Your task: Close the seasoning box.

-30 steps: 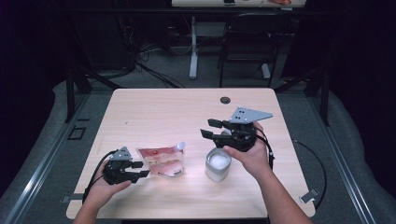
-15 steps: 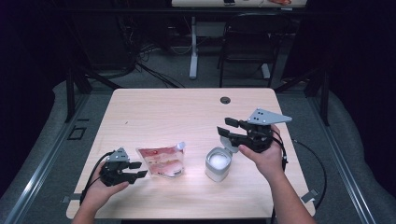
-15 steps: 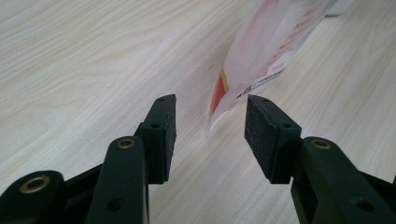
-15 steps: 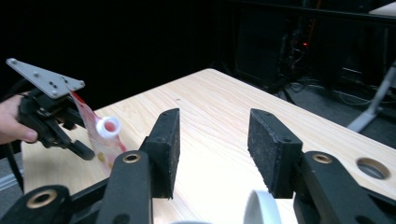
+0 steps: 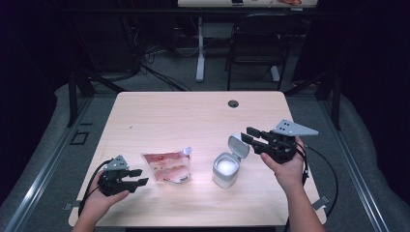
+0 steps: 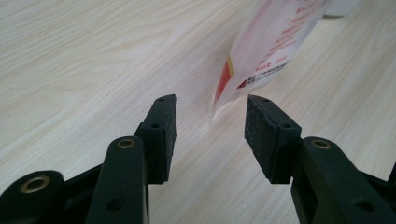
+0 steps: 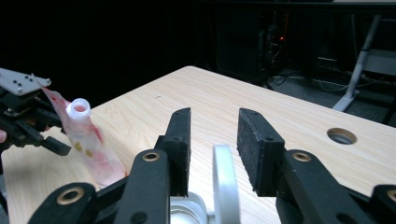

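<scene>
A red-and-white spouted pouch lies flat near the table's front. To its right stands a small white container with its hinged lid flipped up. My left gripper rests on the table left of the pouch. In the left gripper view its jaws are open, and the pouch's corner reaches just between the tips, untouched. My right gripper sits right of the container. Its jaws have just been closing; the lid's edge stands between them with a gap on each side.
The wooden table has a round cable hole at the back. Dark floor, a chair and desk legs lie beyond. The right gripper view also takes in the pouch and the left gripper.
My right gripper has moved right and slightly down, from over the container to beside its raised lid, and its jaws have narrowed. The left gripper and pouch have stayed put.
</scene>
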Available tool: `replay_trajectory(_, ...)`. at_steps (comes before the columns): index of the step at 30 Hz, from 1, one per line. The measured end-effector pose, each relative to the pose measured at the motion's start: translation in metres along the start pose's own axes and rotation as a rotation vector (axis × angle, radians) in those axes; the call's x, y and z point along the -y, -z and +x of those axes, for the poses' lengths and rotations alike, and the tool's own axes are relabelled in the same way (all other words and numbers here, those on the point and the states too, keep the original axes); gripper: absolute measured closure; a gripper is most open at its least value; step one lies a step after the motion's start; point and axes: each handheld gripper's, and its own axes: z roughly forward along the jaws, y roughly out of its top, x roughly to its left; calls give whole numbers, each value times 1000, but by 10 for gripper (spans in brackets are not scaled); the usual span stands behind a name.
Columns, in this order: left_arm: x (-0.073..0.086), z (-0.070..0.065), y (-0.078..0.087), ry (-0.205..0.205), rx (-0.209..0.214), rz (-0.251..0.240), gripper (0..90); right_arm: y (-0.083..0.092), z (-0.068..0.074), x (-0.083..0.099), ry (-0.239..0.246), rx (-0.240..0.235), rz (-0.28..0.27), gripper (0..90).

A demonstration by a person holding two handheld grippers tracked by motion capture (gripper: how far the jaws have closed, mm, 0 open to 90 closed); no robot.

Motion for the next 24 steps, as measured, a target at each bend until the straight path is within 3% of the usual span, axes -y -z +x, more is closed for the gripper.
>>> replay_trajectory(12,1,-1,-2,-4,-8,6,539,16,-21,33,-54,113,25,709)
replay_trajectory(17,1,-2,-2,-25,-23,8,539,17,-29,43,-82,121,39,759)
replay_trajectory(24,2,-3,-6,-28,-23,13,539,16,-34,51,-99,131,42,762)
